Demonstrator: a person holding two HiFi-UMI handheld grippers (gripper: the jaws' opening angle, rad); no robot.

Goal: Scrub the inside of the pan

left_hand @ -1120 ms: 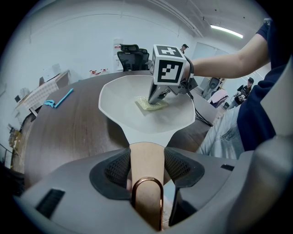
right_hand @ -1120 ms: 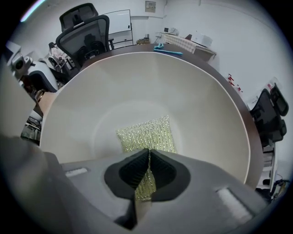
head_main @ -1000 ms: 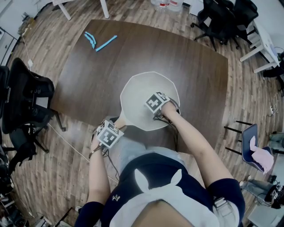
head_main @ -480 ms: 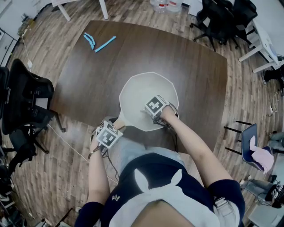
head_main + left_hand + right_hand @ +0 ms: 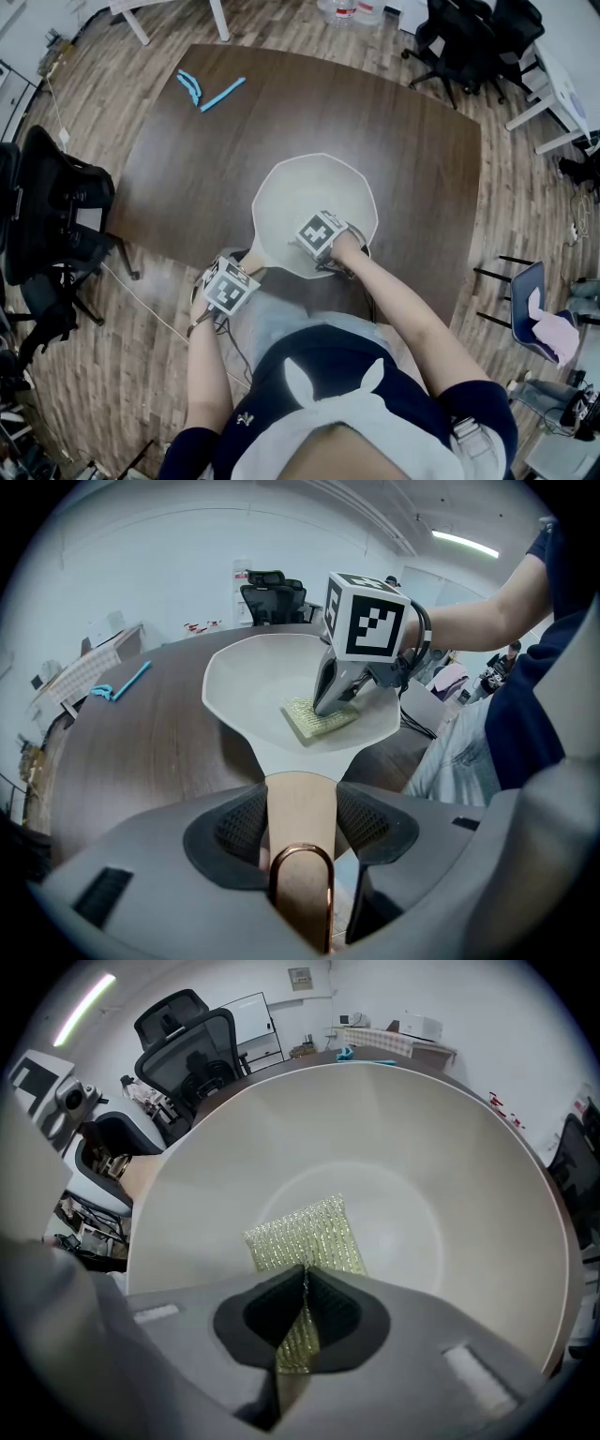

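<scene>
I kept left gripper (image 5: 302,829) clamped on wooden handle (image 5: 300,794); right gripper (image 5: 302,1314) pinched green scouring pad (image 5: 305,1237), flat inside pan (image 5: 450,1147).

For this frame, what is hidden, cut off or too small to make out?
- Head view: the scrub pad is hidden under the right gripper and its marker cube.
- Head view: the blue items at the far corner of the table are too small to identify.
- Right gripper view: the pad's near end is pinched between the jaws; the near wall of the pan is behind the gripper's body.
</scene>
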